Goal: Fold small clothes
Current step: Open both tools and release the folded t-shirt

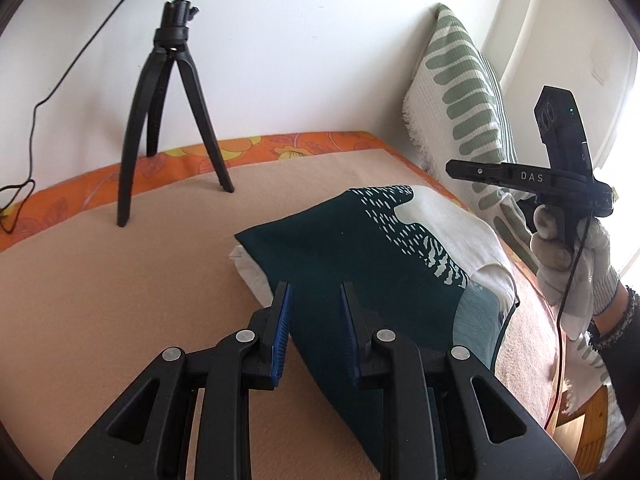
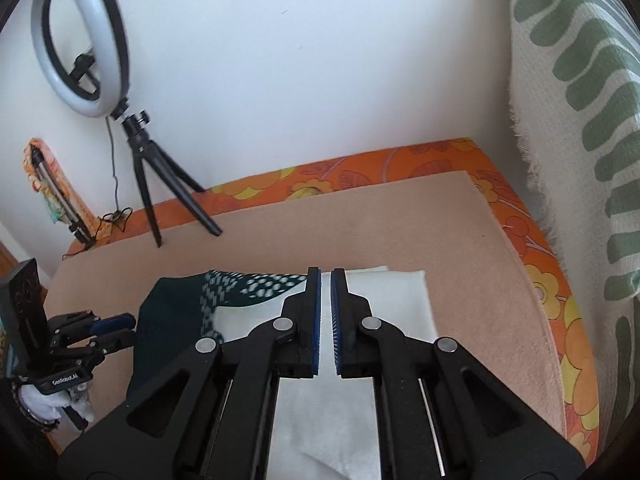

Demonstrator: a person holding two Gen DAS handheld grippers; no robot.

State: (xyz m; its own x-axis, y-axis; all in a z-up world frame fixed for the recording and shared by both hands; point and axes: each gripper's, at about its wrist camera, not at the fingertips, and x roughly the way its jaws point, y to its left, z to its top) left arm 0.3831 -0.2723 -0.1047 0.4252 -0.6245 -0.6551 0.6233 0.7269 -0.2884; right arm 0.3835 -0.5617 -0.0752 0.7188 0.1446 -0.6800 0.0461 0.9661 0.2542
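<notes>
The small white garment with a dark teal printed panel and white dash pattern [image 1: 384, 256] lies on the tan felt-like mat [image 1: 120, 280] that covers the orange flowered bedspread [image 1: 280, 146], toward the mat's right side and near the cream cushion with green leaf stripes [image 1: 460, 92]. From where I stand it looks part-folded: a teal layer is doubled over the white cloth, with a white edge peeking out beneath it at the far left corner, so I judge at least one fold is made, but the bundle is lumpy and loose, and a further fold and a smoothing seem left to do. The left gripper [image 1: 316, 320] hovers low over the near teal edge with its blue-padded fingers set a narrow gap apart; the cloth passes under and between them, yet I see no pad pressing it, so it holds nothing that I can make out. The right gripper [image 2: 326, 320] has its fingers drawn almost together over the white part of the cloth, with only a thin slit between the pads and no fabric visibly caught in it; in the left wrist view it is held up in a gloved hand [image 1: 572, 264], clear of the garment. The near end of the garment is hidden behind both grippers' black bodies, so I cannot tell how neat that edge is or what kind of garment it is. The black tripod [image 1: 172, 120] of the white ring light [image 2: 80, 40] stands well apart at the back of the mat.
</notes>
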